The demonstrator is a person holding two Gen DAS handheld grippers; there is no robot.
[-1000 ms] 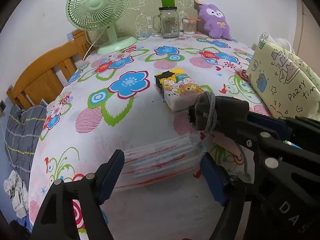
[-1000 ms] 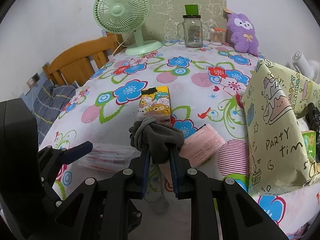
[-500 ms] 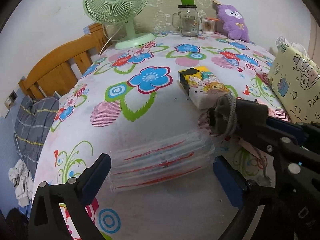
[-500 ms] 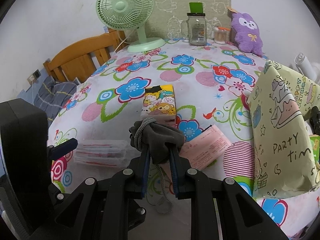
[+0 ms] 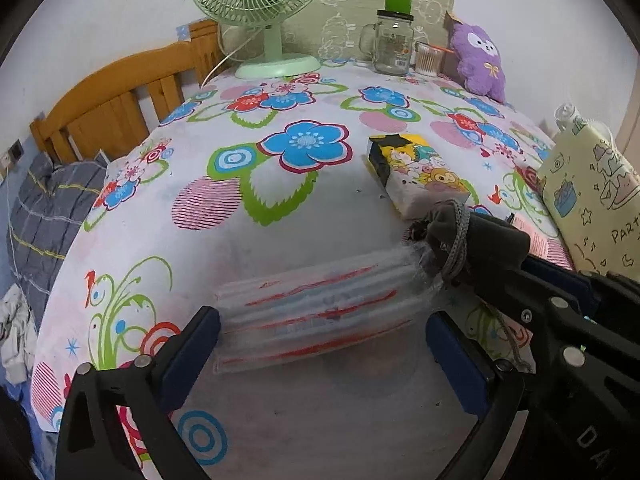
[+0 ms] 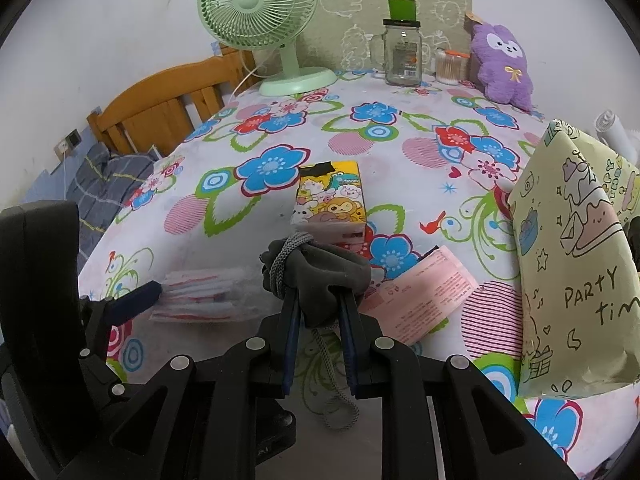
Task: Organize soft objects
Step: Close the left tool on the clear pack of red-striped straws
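the left gripper (image 5: pixel 320 344) has its jaws spread wide and just easing inward around a clear packet with red stripes (image 5: pixel 316 312) lying on the flowered tabletop (image 5: pixel 280 240), pads not pressing. the right gripper (image 6: pixel 318 320) pinches a grey drawstring pouch (image 6: pixel 320 272) above the tabletop.

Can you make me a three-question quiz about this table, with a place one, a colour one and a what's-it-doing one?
1. Where is the green desk fan?
A. at the table's far edge, by the wall
B. on the floor
C. on the wooden chair

2. What colour is the plush toy?
A. orange
B. purple
C. black

3. What are the right tongs doing?
A. hanging wide open
B. squeezing the grey drawstring pouch
C. holding the clear glass jar

Answers: 1 A, its base stands by the wall. 2 B, the fur is purple. 3 B, the pouch bulges between the closed fingers.
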